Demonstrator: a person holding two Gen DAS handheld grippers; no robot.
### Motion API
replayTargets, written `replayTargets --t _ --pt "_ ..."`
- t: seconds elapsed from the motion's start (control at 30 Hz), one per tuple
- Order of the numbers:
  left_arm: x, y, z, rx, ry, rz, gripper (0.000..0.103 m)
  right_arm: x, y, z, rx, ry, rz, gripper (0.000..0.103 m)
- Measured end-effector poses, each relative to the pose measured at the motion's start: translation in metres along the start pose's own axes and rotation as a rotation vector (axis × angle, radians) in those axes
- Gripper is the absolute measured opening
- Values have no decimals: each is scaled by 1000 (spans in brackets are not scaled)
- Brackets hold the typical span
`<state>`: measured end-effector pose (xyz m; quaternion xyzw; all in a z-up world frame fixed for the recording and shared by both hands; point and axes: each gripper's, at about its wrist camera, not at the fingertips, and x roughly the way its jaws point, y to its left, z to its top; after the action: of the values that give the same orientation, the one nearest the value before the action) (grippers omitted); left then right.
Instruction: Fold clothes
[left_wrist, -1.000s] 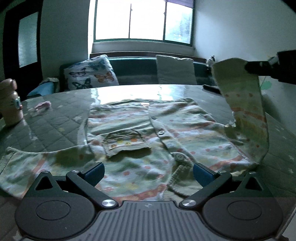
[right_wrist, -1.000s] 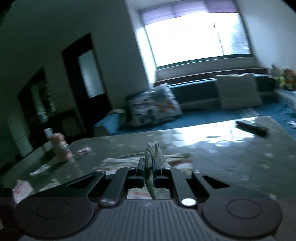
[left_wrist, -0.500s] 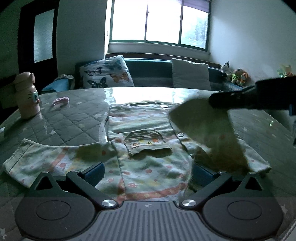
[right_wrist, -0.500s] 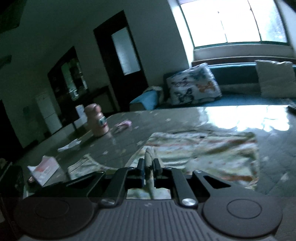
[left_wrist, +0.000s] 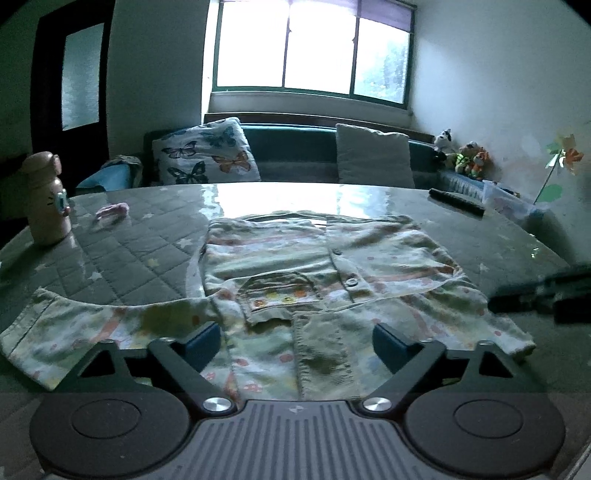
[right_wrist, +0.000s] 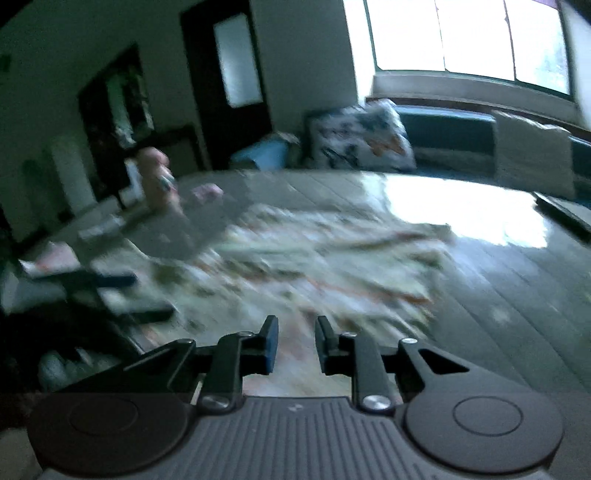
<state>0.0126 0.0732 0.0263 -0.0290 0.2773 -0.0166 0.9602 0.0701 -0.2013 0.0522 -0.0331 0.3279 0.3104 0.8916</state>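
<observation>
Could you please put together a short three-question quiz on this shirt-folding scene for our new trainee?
1. True or false: the left gripper is clamped on the shirt.
2. Which sleeve lies spread out flat on the table: A) the one on the left of the left wrist view, B) the one on the right, C) neither?
3. Fill in: the right gripper holds ____.

Key: 1 false, its jaws stand wide open. 2 A, the left sleeve; the other is folded over the shirt front. 3 nothing; its jaws are apart.
</observation>
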Motion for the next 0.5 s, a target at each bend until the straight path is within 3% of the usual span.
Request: replayTargets --t 0.23,0.5 --pt "9 -14 4 43 6 -57 63 7 -35 -34 66 101 -90 21" --pt "28 -25 6 71 45 -96 41 19 -42 -5 37 36 -103 21"
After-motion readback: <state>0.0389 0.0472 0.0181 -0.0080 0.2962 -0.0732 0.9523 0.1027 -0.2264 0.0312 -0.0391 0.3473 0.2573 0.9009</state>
